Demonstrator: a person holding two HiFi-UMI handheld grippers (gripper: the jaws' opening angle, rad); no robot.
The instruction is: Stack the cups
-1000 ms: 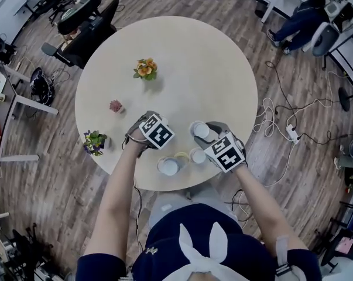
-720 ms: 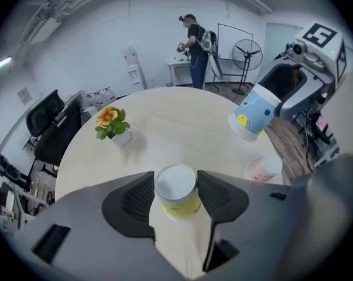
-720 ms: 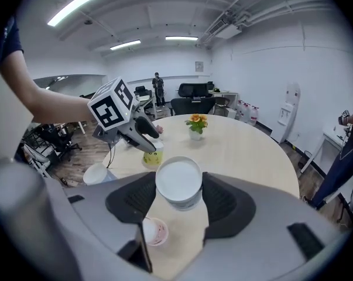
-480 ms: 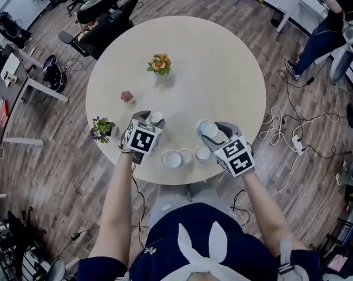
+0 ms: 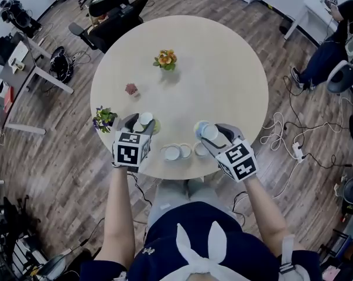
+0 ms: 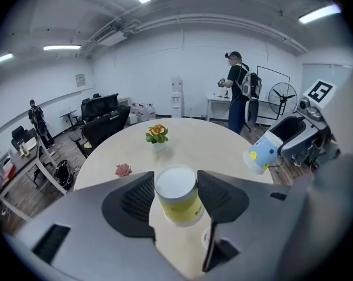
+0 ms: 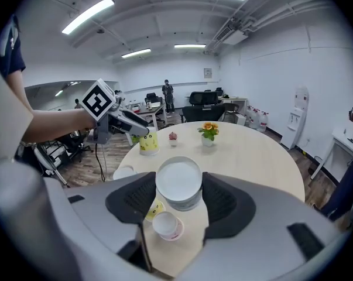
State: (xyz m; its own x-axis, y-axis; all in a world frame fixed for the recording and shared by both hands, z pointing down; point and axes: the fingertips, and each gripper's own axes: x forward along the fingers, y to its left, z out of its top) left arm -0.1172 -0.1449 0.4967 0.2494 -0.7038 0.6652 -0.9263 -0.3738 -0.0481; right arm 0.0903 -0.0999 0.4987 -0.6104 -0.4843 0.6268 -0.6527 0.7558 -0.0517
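The left gripper's (image 6: 176, 186) jaws are spread wide and pinch the yellow cup (image 6: 178, 202) by its wall. One pad sits on each flank, and the cup's mouth is turned back toward the gripper. The right gripper (image 7: 179, 196) pinches the blue cup (image 7: 178, 185) the same way. I judge the side grip is chosen to leave each rim and base free, so one cup can drop into another with no pad in the way.

Both held cups hang clear of the round table (image 5: 223, 69). The yellow one is left of the white cup (image 5: 171, 152) and the blue one is to its right, well apart. Just right of the white cup, a pale yellow cup (image 5: 185, 151) and a pink cup (image 5: 201, 150) stand mouth-up, likely ready to receive the others. The orange flower pot (image 5: 166, 59) stands far beyond the white cup, out of the working area.
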